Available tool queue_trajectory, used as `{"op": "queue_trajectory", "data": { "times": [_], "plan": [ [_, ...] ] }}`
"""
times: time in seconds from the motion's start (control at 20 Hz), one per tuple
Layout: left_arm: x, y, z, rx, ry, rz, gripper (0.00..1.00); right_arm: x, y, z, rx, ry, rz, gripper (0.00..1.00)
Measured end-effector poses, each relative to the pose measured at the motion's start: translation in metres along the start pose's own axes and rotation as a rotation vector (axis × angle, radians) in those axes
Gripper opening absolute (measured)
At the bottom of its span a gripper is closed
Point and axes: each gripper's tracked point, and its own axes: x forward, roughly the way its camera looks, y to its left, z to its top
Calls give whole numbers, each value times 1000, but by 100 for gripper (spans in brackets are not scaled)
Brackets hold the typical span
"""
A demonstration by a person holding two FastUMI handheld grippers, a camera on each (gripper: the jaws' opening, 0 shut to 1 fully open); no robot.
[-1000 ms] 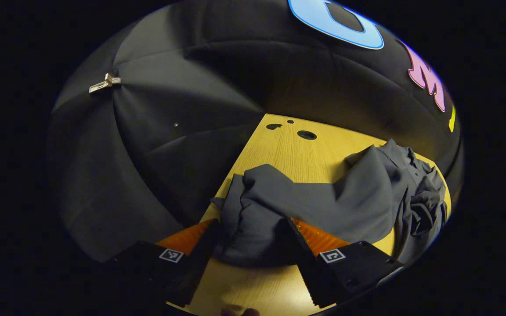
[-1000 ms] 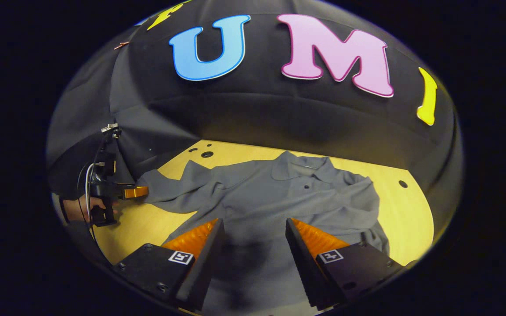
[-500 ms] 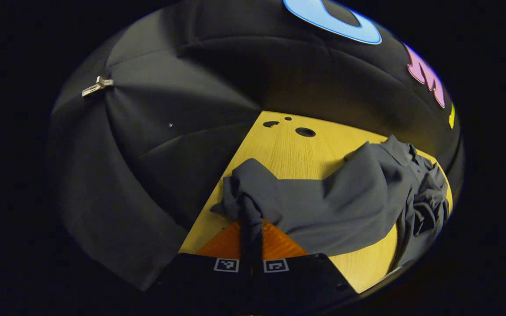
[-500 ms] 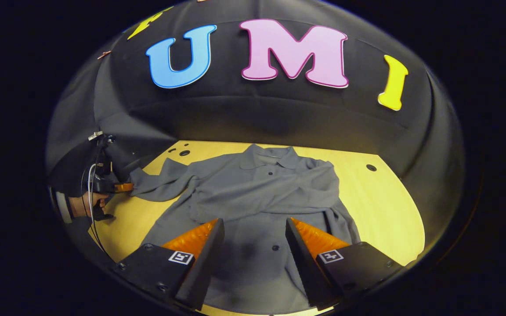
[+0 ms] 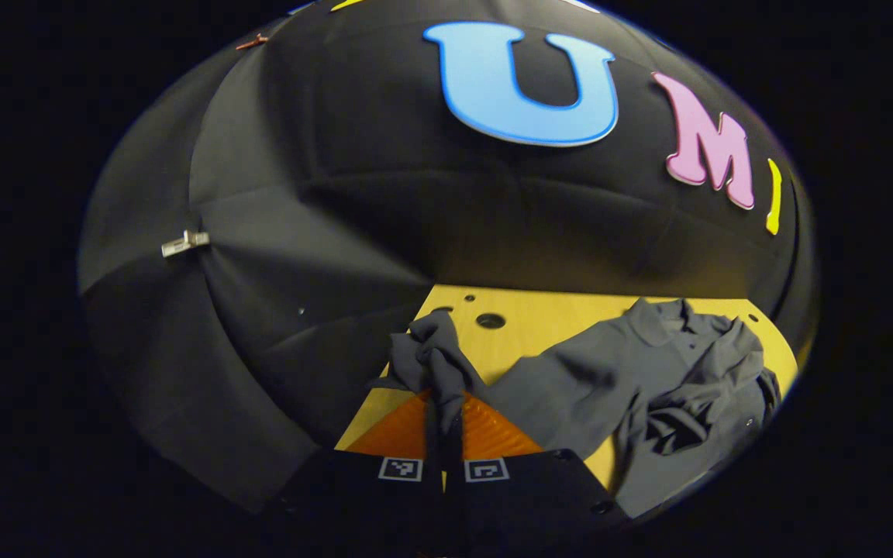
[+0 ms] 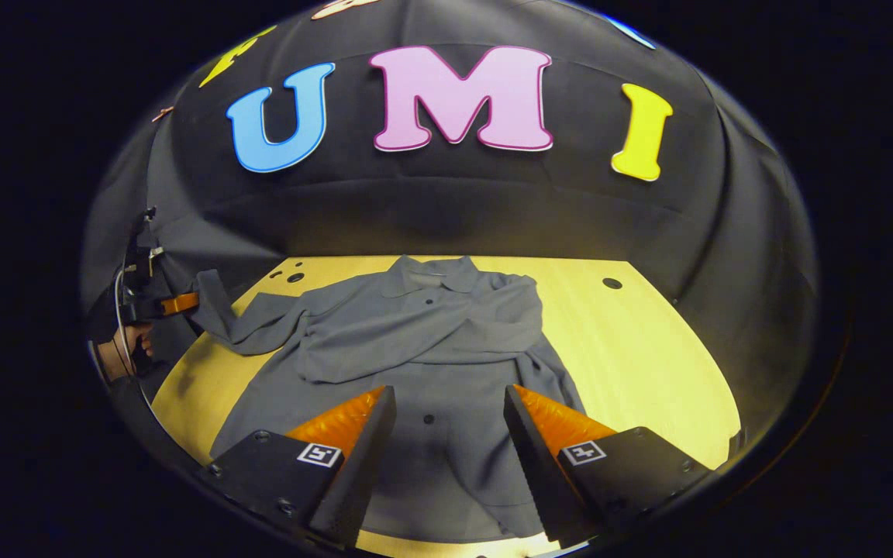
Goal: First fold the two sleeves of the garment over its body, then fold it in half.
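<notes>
Grey shirt (image 6: 415, 349) lying face up on the tabletop (image 6: 648, 349), collar toward the booth wall. One sleeve (image 6: 485, 310) is already folded across the chest; the other sleeve (image 6: 249, 322) stretches out to the side, its cuff (image 5: 431, 356) pinched in your left tongs (image 5: 443, 422), which are clenched on the cloth and raised off the wood. In the right gripper view the left tongs (image 6: 183, 302) appear at the table's edge, with your hand (image 6: 125, 349) behind them. Your right tongs (image 6: 446, 434) hang released above the lower shirt, grasping nothing.

Step in hand, as judged: folding the second sleeve over the body. Carry the cuff in a low arc toward the buttons (image 6: 429, 418), high enough that the sleeve clears the tabletop without dragging the shoulder. Lay it flat over the first sleeve, then let go only once the cloth rests. Your free right tongs could pin the hem should the body begin to slide.
</notes>
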Motion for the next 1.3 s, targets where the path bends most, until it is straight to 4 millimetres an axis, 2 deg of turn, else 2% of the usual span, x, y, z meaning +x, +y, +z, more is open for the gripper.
{"op": "queue_trajectory", "data": {
  "times": [0.25, 0.4, 0.55, 0.7, 0.9, 1.0, 1.1, 1.3],
  "plan": [
    [-33, -72, 57, 7, -105, -74, 6, -21, -44, -6, 28, -9, -25, 87],
    [-50, -126, 78, 38, -141, -131, 5, -31, -72, -12, 49, -13, -38, 87],
    [-61, -186, 89, 80, -162, -189, 5, -37, -100, -17, 73, -16, -52, 87],
    [-67, -250, 88, 124, -170, -252, 6, -39, -126, -22, 76, -15, -66, 87],
    [-66, -333, 65, 167, -141, -339, 5, -39, -157, -33, 89, 4, -79, 87],
    [-62, -370, 40, 193, -109, -372, 6, -38, -168, -41, 97, 20, -86, 87],
    [-53, -397, 17, 219, -74, -394, 6, -34, -179, -44, 105, 33, -87, 87],
    [-32, -436, -29, 262, -6, -405, 6, -26, -191, -53, 79, 61, -70, 87]
  ]
}}
